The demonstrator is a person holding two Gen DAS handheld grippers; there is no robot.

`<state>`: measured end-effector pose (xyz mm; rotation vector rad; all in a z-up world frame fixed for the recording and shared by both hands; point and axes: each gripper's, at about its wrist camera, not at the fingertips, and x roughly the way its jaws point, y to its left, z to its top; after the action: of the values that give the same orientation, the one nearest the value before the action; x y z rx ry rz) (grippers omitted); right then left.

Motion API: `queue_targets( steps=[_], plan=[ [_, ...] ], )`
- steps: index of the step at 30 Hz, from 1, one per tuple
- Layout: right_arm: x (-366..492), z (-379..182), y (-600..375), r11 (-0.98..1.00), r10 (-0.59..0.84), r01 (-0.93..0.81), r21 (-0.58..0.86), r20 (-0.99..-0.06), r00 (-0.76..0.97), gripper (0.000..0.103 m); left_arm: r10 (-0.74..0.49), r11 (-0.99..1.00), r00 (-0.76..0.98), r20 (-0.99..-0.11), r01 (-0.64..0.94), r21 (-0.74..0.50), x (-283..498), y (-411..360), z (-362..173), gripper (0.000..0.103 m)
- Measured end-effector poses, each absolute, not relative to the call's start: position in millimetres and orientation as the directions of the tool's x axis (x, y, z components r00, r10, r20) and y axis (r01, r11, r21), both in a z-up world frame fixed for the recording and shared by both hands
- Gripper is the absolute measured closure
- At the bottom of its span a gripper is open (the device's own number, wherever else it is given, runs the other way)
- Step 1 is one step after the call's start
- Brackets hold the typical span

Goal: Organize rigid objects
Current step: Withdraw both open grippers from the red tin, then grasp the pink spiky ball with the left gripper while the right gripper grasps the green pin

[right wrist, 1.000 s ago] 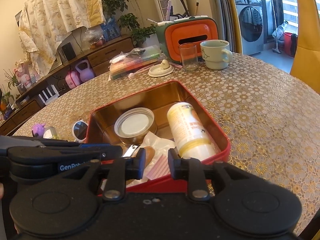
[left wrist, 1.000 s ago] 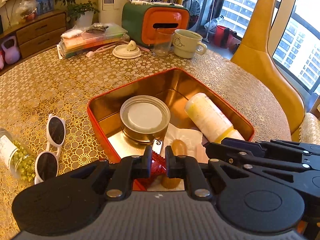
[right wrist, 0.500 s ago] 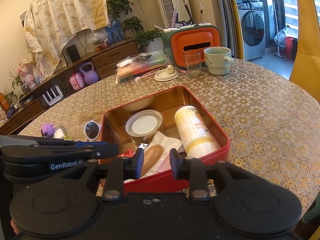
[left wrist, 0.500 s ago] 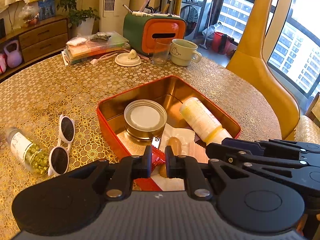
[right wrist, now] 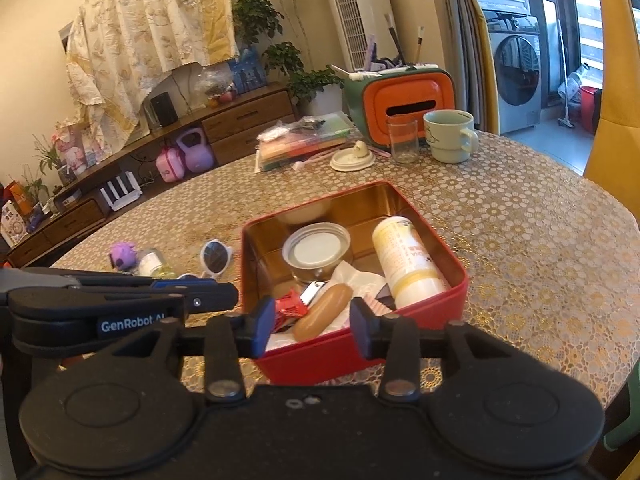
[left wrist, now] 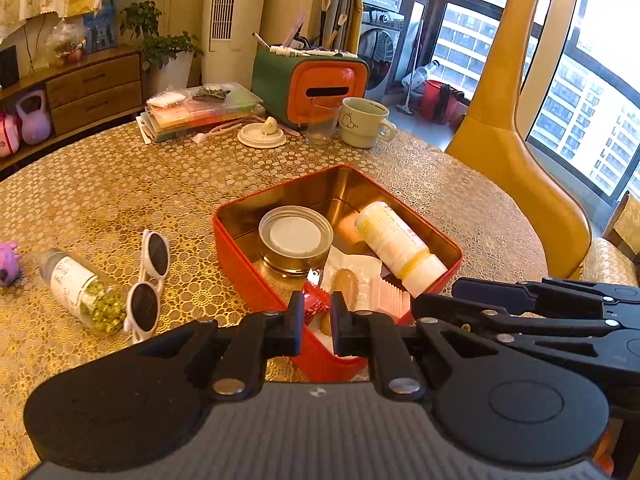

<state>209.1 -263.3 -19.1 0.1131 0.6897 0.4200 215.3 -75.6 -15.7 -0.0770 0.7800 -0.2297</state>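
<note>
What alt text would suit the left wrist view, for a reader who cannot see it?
A red tin on a gold-patterned table holds a round can, a lying yellow bottle and small items. The left tongs hover nearly closed at its near edge; white sunglasses lie left.

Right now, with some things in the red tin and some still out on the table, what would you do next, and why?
Probably swing the left gripper toward the sunglasses. Its jaws stand nearly closed with nothing between them. The sunglasses and the pill bottle lie outside the red tin, on that gripper's side, and the sunglasses are nearer the tin.
</note>
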Motion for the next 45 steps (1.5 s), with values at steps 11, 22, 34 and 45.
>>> queue_targets(
  steps=[11, 22, 34, 45],
  plan=[
    [177, -9, -238, 0.874, 0.478, -0.428, 0.231, -0.568, 0.670, 0.043, -0.221, 0.975, 0.732, -0.644, 0.163, -0.149, 170, -48, -11, 0.090],
    [157, -10, -192, 0.834, 0.525, -0.516, 0.197, -0.569, 0.633, 0.031, -0.171, 0.983, 0.754, -0.634, 0.092, -0.156, 140, -2, -19, 0.090],
    [163, -19, -161, 0.834, 0.509, -0.528, 0.159, -0.589, 0.628, 0.026, -0.076, 0.994, 0.810, -0.581, 0.014, -0.110, 118, 42, -20, 0.030],
    [178, -42, -135, 0.835, 0.478, -0.538, 0.112, -0.632, 0.610, 0.013, -0.016, 0.988, 0.785, -0.619, -0.083, -0.131, 137, 86, -32, 0.018]
  ],
)
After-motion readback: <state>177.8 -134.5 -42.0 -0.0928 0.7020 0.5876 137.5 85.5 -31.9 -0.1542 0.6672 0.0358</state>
